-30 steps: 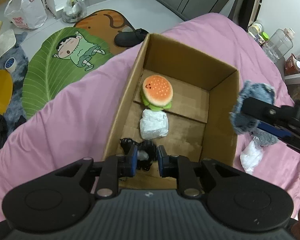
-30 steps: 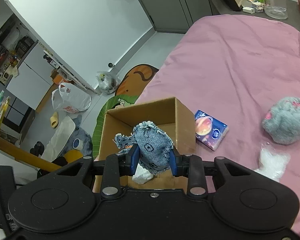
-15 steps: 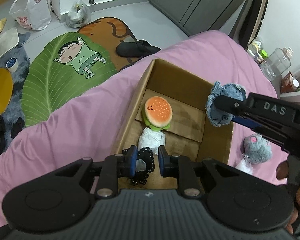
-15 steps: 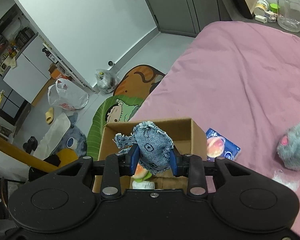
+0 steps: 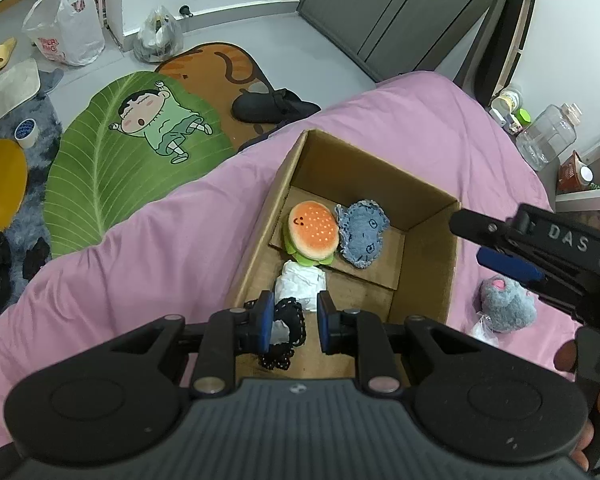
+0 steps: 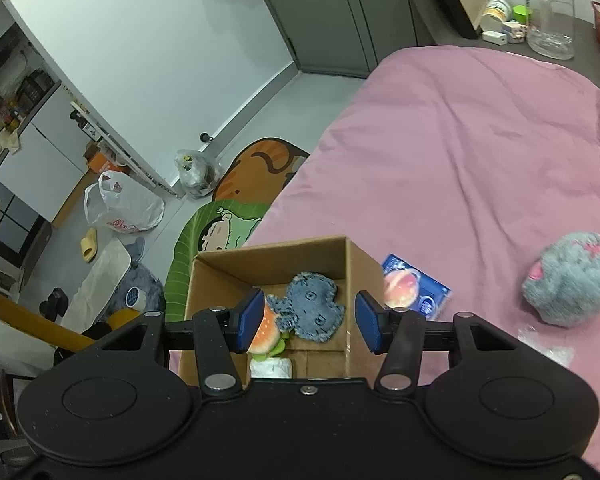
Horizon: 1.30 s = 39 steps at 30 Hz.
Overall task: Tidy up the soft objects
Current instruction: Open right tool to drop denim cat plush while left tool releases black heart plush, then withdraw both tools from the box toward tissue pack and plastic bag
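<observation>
A cardboard box (image 5: 428,280) (image 6: 356,276) stands on the pink bed. In it lie a burger plush (image 5: 314,232) (image 6: 266,334), a denim plush (image 5: 362,238) (image 6: 312,306), a white packet (image 5: 302,284) (image 6: 270,368) and a black lace item (image 5: 286,332). My left gripper (image 5: 291,322) is open over the box's near end, with the lace item between its fingers. My right gripper (image 6: 308,322) is open and empty above the box, over the denim plush; it also shows in the left wrist view (image 5: 496,248).
A grey furry plush (image 5: 508,304) (image 6: 570,280) and a clear plastic bag (image 6: 546,346) lie on the bed right of the box. A blue packet with a peach picture (image 6: 416,292) lies beside the box. Floor mats, bags and slippers lie beyond the bed's edge.
My right gripper opened and the denim plush dropped into the box beside the burger plush. My left gripper opened a little and rose above the box.
</observation>
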Tool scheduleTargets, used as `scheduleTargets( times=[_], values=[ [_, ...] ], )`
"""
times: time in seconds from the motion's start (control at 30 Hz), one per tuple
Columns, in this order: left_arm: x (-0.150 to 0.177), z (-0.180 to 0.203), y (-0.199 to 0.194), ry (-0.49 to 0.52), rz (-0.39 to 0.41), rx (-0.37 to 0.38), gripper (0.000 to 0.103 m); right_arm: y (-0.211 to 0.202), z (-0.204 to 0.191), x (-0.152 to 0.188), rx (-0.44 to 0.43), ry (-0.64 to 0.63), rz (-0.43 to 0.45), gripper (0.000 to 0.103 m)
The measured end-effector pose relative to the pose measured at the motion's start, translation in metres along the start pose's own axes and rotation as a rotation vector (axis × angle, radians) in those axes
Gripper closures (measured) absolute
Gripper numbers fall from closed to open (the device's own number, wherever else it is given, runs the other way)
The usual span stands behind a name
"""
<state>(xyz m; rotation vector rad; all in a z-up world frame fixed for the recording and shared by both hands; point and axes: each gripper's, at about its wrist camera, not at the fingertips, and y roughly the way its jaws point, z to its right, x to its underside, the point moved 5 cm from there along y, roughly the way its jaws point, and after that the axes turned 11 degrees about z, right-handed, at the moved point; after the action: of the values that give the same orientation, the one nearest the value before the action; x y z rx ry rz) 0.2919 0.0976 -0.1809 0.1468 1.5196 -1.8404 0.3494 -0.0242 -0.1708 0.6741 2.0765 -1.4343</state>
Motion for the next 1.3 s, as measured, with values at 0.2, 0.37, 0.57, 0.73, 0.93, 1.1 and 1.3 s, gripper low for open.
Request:
scheduleTargets(
  times=[0.2, 0.37, 0.57, 0.73, 0.93, 1.1, 1.3],
  values=[
    [0.002, 0.002, -0.011, 0.002, 0.019, -0.024, 0.065, -0.017, 0.008, 0.002, -0.002, 0.008, 0.003, 0.050],
    [0.002, 0.005, -0.025, 0.008, 0.052, -0.050, 0.044, -0.032, 0.017, 0.008, 0.002, 0.004, 0.002, 0.045],
    [0.007, 0.012, -0.036, 0.021, 0.058, -0.058, 0.028, -0.051, 0.028, 0.012, -0.001, 0.010, 0.008, 0.036],
    [0.013, 0.021, -0.045, 0.037, 0.066, -0.058, 0.022, -0.067, 0.032, 0.016, -0.019, 0.008, 0.019, 0.026],
    [0.020, 0.032, -0.058, 0.051, 0.089, -0.073, 0.020, -0.082, 0.045, 0.021, -0.039, 0.036, 0.025, 0.023],
    [0.026, 0.044, -0.066, 0.069, 0.104, -0.073, 0.020, -0.091, 0.059, 0.024, -0.033, 0.059, 0.033, 0.023],
    [0.036, 0.058, -0.069, 0.089, 0.104, -0.061, 0.020, -0.103, 0.076, 0.028, -0.015, 0.084, 0.049, 0.023]
  ],
)
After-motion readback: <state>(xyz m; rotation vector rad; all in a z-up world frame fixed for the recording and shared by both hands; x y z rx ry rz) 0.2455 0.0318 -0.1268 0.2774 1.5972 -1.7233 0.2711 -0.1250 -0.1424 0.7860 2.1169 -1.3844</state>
